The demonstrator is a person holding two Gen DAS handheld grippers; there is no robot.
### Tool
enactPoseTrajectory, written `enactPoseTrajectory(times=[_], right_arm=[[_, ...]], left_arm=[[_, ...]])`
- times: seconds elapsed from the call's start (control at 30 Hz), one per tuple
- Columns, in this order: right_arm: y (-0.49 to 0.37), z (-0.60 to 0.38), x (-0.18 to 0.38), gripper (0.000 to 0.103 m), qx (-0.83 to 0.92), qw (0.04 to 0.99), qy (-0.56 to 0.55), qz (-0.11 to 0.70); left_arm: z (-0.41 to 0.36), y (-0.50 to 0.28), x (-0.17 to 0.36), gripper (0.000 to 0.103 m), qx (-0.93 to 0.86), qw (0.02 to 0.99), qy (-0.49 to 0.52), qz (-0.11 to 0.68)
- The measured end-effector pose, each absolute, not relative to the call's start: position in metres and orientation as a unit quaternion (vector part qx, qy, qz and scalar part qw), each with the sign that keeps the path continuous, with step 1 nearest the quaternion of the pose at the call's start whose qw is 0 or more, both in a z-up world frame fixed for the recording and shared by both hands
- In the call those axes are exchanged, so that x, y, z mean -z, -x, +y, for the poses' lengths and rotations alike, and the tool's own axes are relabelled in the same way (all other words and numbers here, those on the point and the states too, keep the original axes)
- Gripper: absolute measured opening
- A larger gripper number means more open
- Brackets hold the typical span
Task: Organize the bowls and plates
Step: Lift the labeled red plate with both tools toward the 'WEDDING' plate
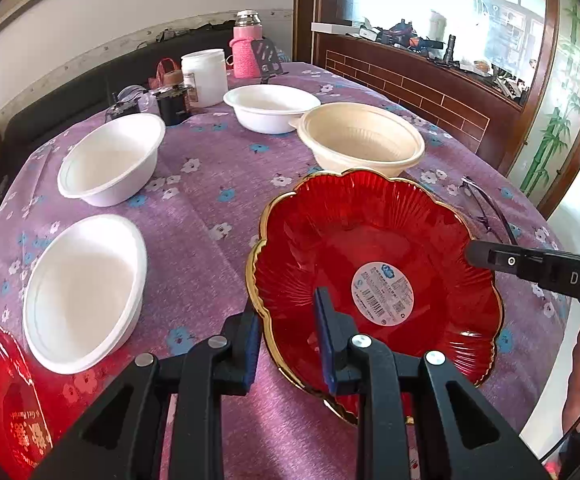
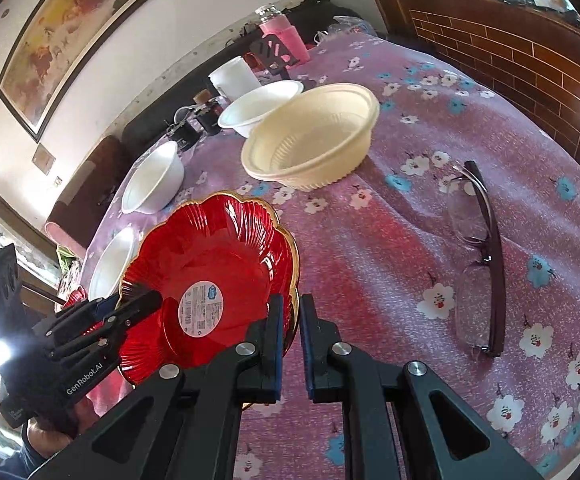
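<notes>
A red plate (image 1: 369, 248) with a gold scalloped rim and a round label is held between both grippers, tilted and seemingly just off the cloth. My left gripper (image 1: 288, 340) is shut on its near-left rim, one pad outside and one inside the plate. My right gripper (image 2: 291, 320) is shut on the opposite rim (image 2: 294, 280). Each gripper shows in the other's view: the right gripper (image 1: 489, 258), the left gripper (image 2: 138, 304). Three white bowls (image 1: 110, 160) (image 1: 86, 292) (image 1: 270, 108) and a cream bowl (image 1: 361, 140) stand on the table. A second red plate (image 1: 6, 400) lies at the near left.
Folded glasses (image 2: 477, 256) lie on the purple flowered tablecloth (image 1: 210, 208) right of the plate. At the table's far side stand a white jar (image 1: 204, 76), a pink bottle (image 1: 246, 48) and small dark items. A brick-patterned wooden partition (image 1: 409, 80) borders the right.
</notes>
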State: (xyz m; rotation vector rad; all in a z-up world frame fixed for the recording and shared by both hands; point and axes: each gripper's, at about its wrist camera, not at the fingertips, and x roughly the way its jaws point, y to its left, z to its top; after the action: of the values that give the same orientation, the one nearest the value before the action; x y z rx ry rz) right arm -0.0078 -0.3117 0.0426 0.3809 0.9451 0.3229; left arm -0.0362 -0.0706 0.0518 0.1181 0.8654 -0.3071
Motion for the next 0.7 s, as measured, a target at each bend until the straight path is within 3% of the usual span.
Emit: enactPoseTrajectory(times=[0.7], right_arm=[[0.012, -0.258, -0.062, 0.01, -0.181, 0.865, -0.146, 0.445]], left_arm=[[-0.023, 0.061, -0.067, 0.024, 0.11, 0.919, -0.037, 0.378]])
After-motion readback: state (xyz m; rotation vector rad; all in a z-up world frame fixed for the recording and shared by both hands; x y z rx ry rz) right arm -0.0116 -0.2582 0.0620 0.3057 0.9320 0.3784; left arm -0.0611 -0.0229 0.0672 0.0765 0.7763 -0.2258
